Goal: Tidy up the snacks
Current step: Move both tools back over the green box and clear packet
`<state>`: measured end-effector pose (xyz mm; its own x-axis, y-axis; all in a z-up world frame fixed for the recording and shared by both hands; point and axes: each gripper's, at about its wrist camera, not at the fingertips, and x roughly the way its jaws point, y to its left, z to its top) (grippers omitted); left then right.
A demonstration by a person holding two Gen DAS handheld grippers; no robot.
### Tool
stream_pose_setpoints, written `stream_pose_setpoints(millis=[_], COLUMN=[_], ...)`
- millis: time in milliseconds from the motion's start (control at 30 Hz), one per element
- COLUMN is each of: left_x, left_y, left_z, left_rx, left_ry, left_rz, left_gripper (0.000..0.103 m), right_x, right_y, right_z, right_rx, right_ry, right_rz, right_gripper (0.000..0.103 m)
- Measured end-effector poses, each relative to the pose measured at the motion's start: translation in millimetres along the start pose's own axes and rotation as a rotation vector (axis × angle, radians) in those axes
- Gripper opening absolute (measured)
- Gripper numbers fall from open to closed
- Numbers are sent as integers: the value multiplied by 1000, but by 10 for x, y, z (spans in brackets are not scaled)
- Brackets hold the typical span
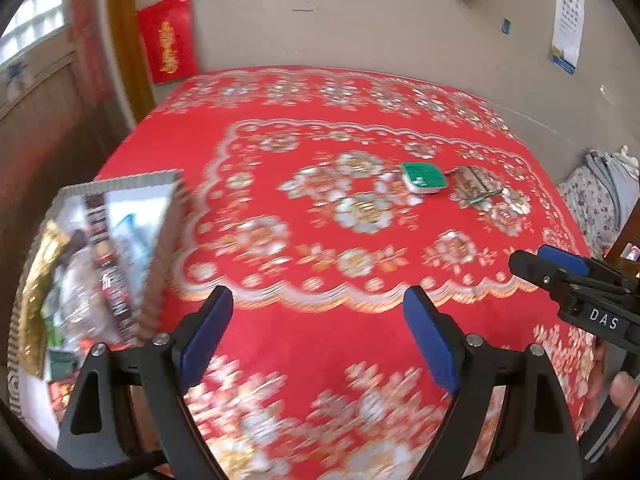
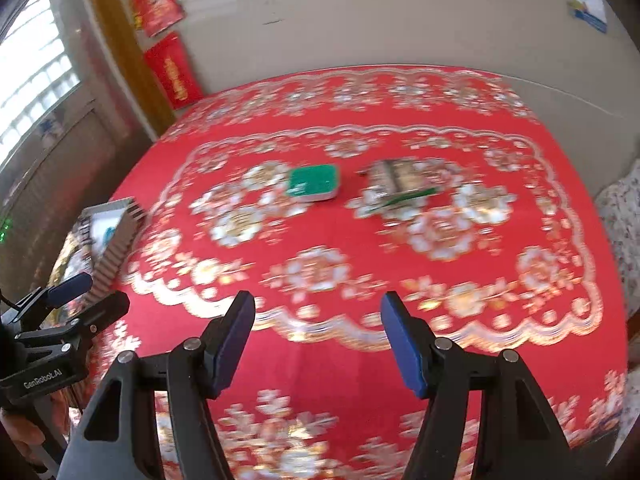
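A green-topped white snack box lies near the middle of the red flowered tablecloth. Right of it lies a brownish snack packet. A grey corrugated-rim basket at the table's left edge holds several snack packets. My left gripper is open and empty above the near cloth, right of the basket. My right gripper is open and empty above the near cloth; it also shows in the left wrist view.
The table stands against a beige wall with red paper decorations. A window and wooden frame are at the left. A flowered fabric pile sits beyond the table's right edge. Both views are motion-blurred.
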<state>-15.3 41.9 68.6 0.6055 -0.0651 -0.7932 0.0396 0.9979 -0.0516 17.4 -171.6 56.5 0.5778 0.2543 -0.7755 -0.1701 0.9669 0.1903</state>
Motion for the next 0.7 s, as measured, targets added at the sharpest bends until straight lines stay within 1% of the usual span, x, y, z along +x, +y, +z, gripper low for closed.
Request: stream_pose_setpoints(millis=[100,267,433,567,633,700], left_x=[147,393,563,736,818,895], left_y=[-215,-491,-638,-723,-760,-792], left_z=[110,278,405,522,589,662], left_rx=[24,59,79,75,71,57], left_ry=[8,30,25,46,61,73], left_rz=[0,5,24,7,-3,-23], left_gripper=[87,87,87,87,87,87], right_x=[16,77,154,217,264,330], right_y=[-181,-419,-524,-575,-614,-654], right_z=[82,185,241,343,427,512], right_rx=[7,33,41,28,27,31], right_ry=[-3,-14,-9,-13,-12,-9], right_rz=[-32,-52,-70,-89,-97,-108], right_gripper=[67,67,67,67,71,72])
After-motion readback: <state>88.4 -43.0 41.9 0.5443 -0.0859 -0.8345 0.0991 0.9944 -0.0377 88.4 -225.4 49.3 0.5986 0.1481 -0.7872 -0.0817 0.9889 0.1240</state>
